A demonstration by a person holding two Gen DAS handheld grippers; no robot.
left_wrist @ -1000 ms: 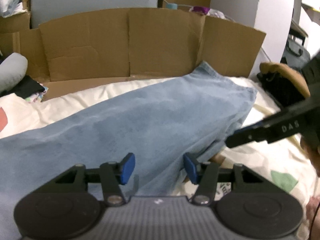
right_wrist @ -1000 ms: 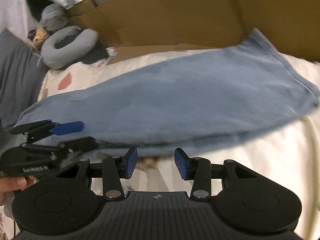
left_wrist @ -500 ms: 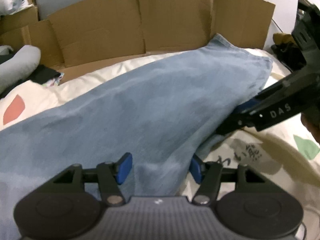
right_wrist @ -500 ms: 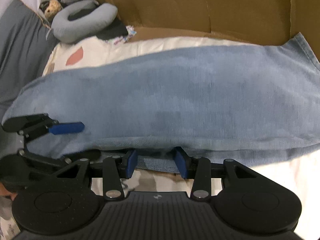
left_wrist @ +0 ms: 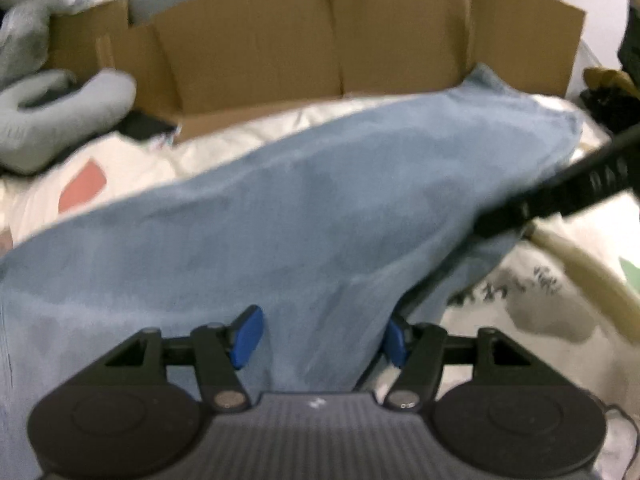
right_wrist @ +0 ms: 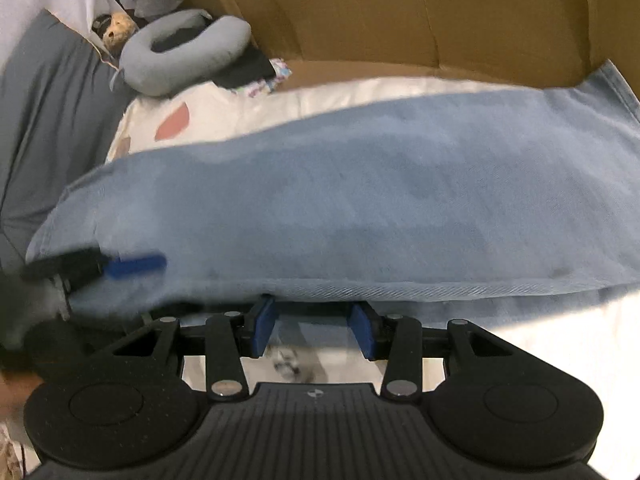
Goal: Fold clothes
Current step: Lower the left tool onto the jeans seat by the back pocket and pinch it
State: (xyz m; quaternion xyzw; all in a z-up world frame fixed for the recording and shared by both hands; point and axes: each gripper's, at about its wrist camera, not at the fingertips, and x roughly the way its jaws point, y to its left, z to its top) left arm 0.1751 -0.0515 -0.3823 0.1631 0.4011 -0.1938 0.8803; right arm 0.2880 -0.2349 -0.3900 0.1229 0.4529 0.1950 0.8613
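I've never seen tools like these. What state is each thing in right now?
Left gripper: open, denim between its fingers.
Right gripper: open, at the jeans' near edge.
Jeans: laid out lengthwise on the bed, not yet folded.
Neck pillow: lying curled at the bed's corner.

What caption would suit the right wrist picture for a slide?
Right tool, open, at the near edge of the blue jeans spread on a bed; left tool at the far left end.

jeans across bed, along near edge | cardboard behind at far edge | neck pillow far-left corner | left gripper at jeans' left end
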